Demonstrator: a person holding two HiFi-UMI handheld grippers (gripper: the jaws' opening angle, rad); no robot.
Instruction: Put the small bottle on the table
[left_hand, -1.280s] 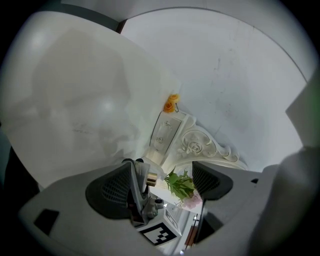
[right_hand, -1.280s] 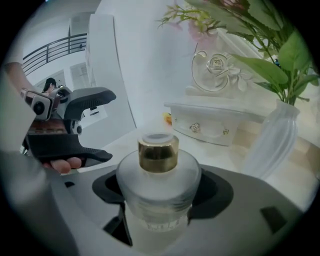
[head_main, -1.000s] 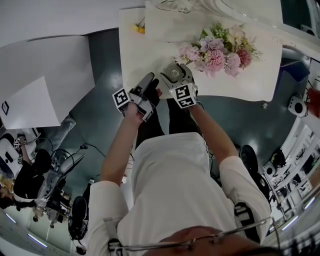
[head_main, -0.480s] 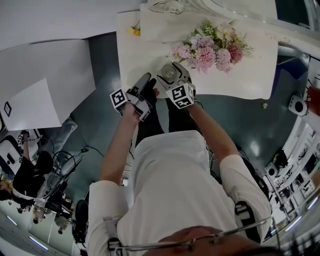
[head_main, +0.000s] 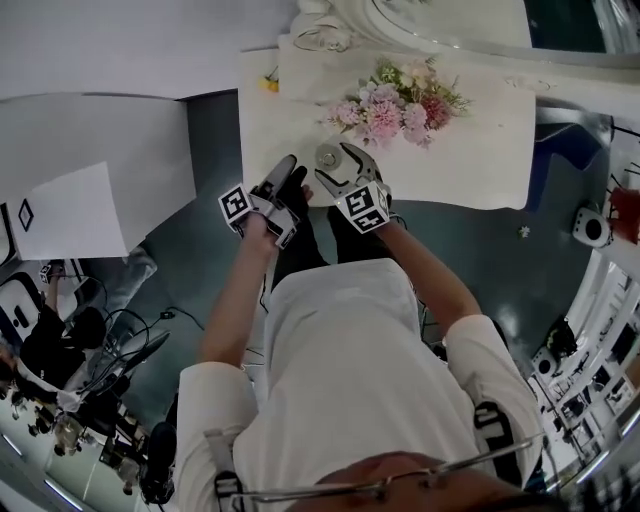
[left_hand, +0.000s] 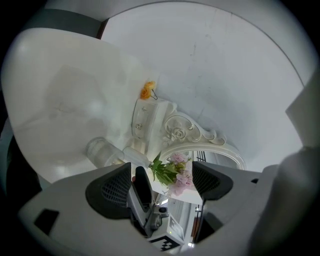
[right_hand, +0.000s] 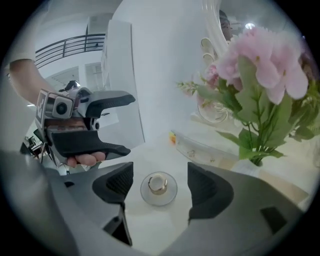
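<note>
The small clear glass bottle (head_main: 327, 157) stands upright on the white table (head_main: 470, 150), its gold-rimmed mouth (right_hand: 158, 184) facing up. My right gripper (head_main: 340, 170) hovers just over it, near the table's front edge. Its jaws are wide and closing slightly, with the bottle in line between them and neither pad touching it. My left gripper (head_main: 290, 175) is held close on the left, open and empty. In the left gripper view the bottle (left_hand: 102, 151) shows to the left of the open jaws, and the right gripper (left_hand: 142, 195) beyond them.
A bunch of pink flowers (head_main: 395, 100) lies just behind the bottle. An ornate white mirror frame (head_main: 400, 25) stands at the table's back. A small orange thing (head_main: 271, 83) sits at the back left corner. Dark floor runs left of the table.
The bottle sat within the right gripper's jaws before; now it stands by itself on the table, and the gripper has drawn back a little. The left gripper stayed alongside.
</note>
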